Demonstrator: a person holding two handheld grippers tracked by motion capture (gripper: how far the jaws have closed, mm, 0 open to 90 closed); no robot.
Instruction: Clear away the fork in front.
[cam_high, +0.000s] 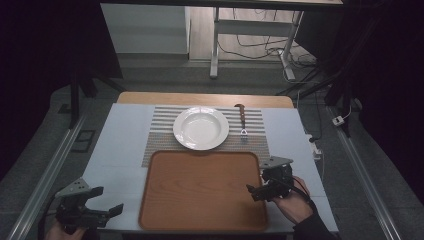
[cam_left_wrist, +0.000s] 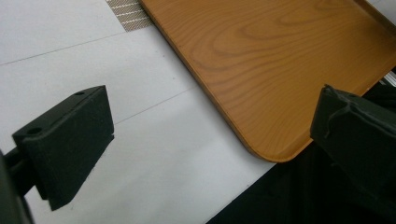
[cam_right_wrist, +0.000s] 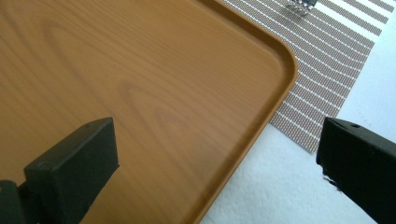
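While both tools sit wide open and empty, the left tool (cam_high: 102, 200) hovers off the near-left corner of the wooden tray (cam_high: 200, 190), the right tool (cam_high: 261, 187) over its right edge. White plate (cam_high: 201, 127) and fork (cam_high: 243, 122) lie on the striped mat (cam_high: 160, 135) beyond. No legible writing; hands grip from below.

Dim room, dark at both sides, lit mostly at the far middle. Grey floor (cam_high: 165, 75) beyond the pale white-covered table (cam_high: 120, 145) with a wooden far edge. Farther off, a white metal-legged desk frame (cam_high: 215, 45) with loose black cables (cam_high: 265, 50) trailing over pale flooring. Grey metal rails (cam_high: 45, 175) along both sides of the table
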